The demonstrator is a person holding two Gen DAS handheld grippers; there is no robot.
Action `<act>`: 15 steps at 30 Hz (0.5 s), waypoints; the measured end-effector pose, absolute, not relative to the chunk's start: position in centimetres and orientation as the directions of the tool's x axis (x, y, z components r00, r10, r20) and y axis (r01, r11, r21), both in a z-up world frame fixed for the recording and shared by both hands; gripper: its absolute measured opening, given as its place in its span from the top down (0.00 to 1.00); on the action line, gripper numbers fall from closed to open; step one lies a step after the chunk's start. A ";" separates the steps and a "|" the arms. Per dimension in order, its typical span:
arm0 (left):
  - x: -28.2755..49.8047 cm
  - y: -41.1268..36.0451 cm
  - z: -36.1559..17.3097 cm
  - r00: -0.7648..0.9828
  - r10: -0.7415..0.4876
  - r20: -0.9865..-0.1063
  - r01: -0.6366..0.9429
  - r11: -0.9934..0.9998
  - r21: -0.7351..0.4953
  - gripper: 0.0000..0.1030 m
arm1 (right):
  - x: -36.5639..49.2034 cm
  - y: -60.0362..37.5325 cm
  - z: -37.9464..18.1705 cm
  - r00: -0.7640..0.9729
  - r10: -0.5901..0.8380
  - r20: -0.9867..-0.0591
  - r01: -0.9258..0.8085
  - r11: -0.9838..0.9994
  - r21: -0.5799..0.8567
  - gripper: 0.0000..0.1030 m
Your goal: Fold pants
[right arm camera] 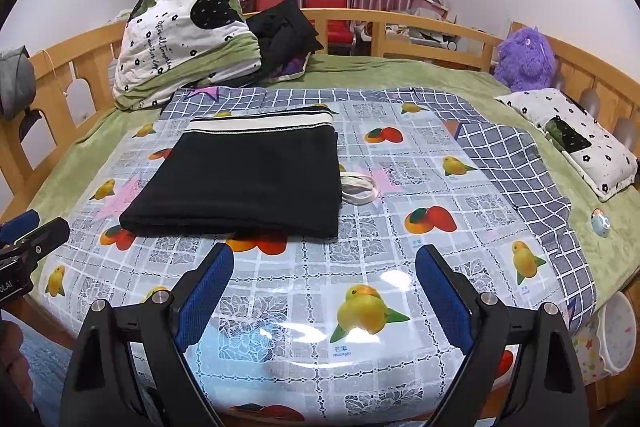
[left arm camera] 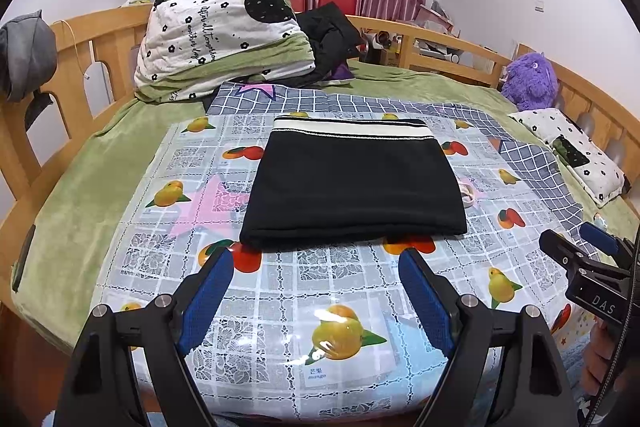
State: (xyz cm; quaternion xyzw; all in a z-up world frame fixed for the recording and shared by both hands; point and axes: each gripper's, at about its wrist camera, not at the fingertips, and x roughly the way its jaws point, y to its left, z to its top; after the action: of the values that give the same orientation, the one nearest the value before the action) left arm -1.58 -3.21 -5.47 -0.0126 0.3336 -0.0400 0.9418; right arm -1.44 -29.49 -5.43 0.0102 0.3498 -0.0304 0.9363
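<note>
The black pants lie folded into a flat rectangle on the fruit-print plastic sheet, white-striped waistband at the far edge. A white drawstring pokes out beside their right side. My left gripper hovers open just short of the near fold, nothing between its blue pads. My right gripper is open too, a little nearer than the pants and to their right, holding nothing. Each gripper shows at the edge of the other's view: the right one, the left one.
A rolled quilt and dark clothes sit at the back of the green bed. A purple plush toy and a small pillow lie at the right. Wooden rails ring the bed. A small round toy lies at the right edge.
</note>
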 end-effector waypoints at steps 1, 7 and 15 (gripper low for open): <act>-1.6 -3.2 -5.5 0.774 -0.084 -0.627 0.067 0.996 -0.051 0.19 | -1.4 -29.5 -5.4 0.753 -0.049 -0.656 0.064 0.998 -0.001 0.11; -1.5 -3.2 -5.5 0.774 -0.084 -0.628 0.066 0.996 -0.052 0.19 | -1.4 -29.5 -5.5 0.753 -0.052 -0.656 0.069 0.998 0.000 0.11; -1.6 -3.2 -5.5 0.774 -0.083 -0.628 0.066 0.997 -0.051 0.19 | -1.4 -29.5 -5.5 0.753 -0.053 -0.656 0.069 0.998 -0.001 0.11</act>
State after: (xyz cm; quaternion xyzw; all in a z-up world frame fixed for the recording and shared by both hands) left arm -1.57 -3.17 -5.49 -0.0131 0.3341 -0.0394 0.9416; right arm -1.42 -29.51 -5.48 0.0114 0.3498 -0.0326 0.9362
